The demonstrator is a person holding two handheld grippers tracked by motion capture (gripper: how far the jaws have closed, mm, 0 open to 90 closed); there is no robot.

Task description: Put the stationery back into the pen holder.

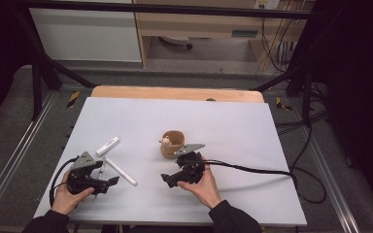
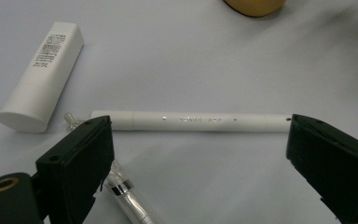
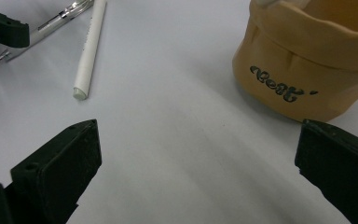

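Both grippers rest with jaws spread, the left gripper (image 2: pixel 200 163) framing the white pen (image 2: pixel 191 121), which next needs pinching.

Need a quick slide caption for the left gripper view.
Open left gripper faces a white pen lying crosswise, white tube and clear pen beside it.

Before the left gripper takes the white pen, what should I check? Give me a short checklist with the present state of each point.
1. Left gripper open: ok.
2. White pen lies between its jaws: ok, just beyond the tips.
3. Clear pen away from the grasp: not ok, it lies at the left jaw.
4. White tube apart from the pen: ok.
5. Right gripper out of the way: ok, open near the cup.
6. Room in the cup: cannot tell.
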